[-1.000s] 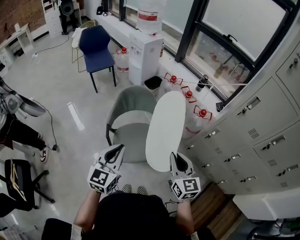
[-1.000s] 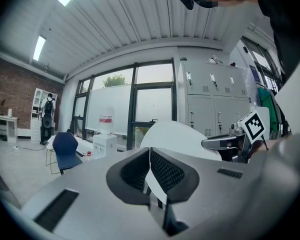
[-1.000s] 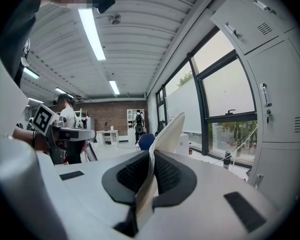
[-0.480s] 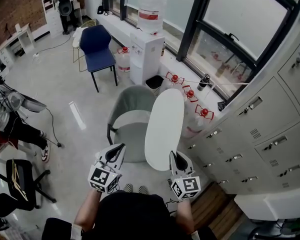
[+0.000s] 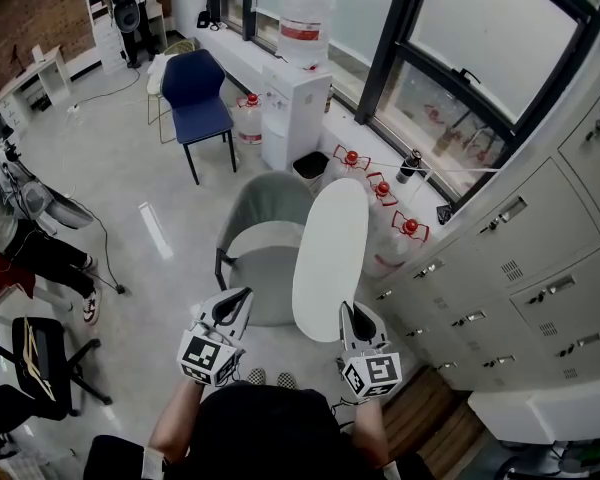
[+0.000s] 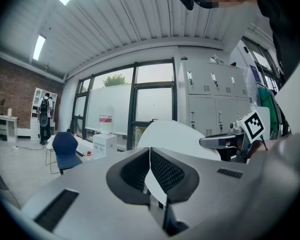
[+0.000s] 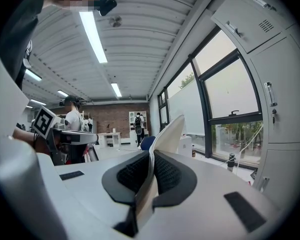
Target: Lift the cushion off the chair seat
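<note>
A white oval cushion [image 5: 330, 258] stands on edge in the air over the grey chair [image 5: 263, 240], clear of its seat. My right gripper [image 5: 358, 320] is shut on the cushion's near lower rim. In the right gripper view the cushion's edge [image 7: 167, 131] runs up between the black pads [image 7: 167, 171]. My left gripper [image 5: 230, 308] hovers to the left of the cushion, over the chair's front edge, apart from it. Its jaws meet, with nothing held [image 6: 150, 156]. In the left gripper view the cushion [image 6: 175, 136] rises behind the jaws.
Grey lockers [image 5: 520, 268] line the right side. A water dispenser [image 5: 295, 98], red-capped water bottles [image 5: 380, 193] and a small bin [image 5: 305, 168] stand by the window behind the chair. A blue chair [image 5: 195, 93] stands further back. A person [image 5: 20, 238] and a black office chair [image 5: 35, 358] are at left.
The cushion and both grippers have stayed almost in place. The person at the left edge has shifted a little.
</note>
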Demonstrator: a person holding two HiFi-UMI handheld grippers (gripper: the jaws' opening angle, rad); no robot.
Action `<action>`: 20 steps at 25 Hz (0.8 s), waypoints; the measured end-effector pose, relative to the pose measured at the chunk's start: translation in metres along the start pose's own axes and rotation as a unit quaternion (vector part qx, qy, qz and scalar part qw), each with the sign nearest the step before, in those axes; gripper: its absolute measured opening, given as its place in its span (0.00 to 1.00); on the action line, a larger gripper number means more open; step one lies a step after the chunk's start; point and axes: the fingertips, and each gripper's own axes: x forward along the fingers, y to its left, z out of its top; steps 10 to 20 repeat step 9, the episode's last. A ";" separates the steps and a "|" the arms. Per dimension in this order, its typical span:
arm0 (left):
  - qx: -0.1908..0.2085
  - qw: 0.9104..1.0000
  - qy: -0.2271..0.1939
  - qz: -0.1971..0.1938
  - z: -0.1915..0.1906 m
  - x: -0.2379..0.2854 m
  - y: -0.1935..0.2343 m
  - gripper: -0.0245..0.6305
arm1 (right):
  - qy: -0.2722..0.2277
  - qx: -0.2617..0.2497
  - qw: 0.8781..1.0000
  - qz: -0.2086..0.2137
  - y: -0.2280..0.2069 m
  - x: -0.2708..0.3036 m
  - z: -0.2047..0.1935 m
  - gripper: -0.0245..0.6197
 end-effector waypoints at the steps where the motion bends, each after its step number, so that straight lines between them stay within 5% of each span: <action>1: 0.000 1.000 0.000 0.000 0.000 0.000 0.001 0.07 | 0.000 0.000 1.000 0.001 0.001 0.000 0.000 0.10; 20: -0.001 1.000 -0.001 0.000 0.003 0.000 0.002 0.07 | -0.001 0.003 1.000 0.001 0.002 0.001 0.001 0.10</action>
